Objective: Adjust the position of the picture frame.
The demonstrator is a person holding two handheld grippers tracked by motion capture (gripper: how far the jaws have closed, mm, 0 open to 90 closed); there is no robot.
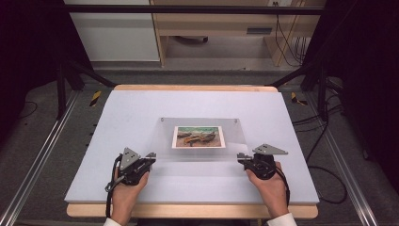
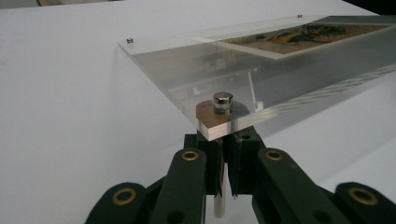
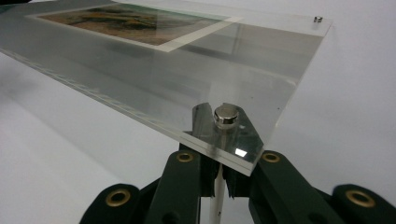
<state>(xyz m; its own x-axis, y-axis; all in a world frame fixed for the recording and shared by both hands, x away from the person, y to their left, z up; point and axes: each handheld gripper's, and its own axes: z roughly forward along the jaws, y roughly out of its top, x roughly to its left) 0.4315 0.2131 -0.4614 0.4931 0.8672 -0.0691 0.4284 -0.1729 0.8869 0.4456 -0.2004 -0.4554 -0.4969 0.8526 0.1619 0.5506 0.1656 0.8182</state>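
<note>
Frame: clear acrylic frame [image 1: 200,136] with a picture, mid-desk [image 1: 117,113], near edge apparently lifted.
Handling: stiff, slick, scratch-prone (judged).
Hold: left hand-held gripper [image 2: 223,140] and right hand-held gripper [image 3: 223,161] each clamp a white peg [image 2: 219,205] beneath a near corner.

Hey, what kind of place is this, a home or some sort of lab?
Probably a lab recording bench: a dark metal frame surrounds the white table, loose cables trail on the floor, and bare wooden furniture stands behind.

The picture [image 1: 197,137] inside the clear frame [image 1: 164,136] is too small to make out.
</note>
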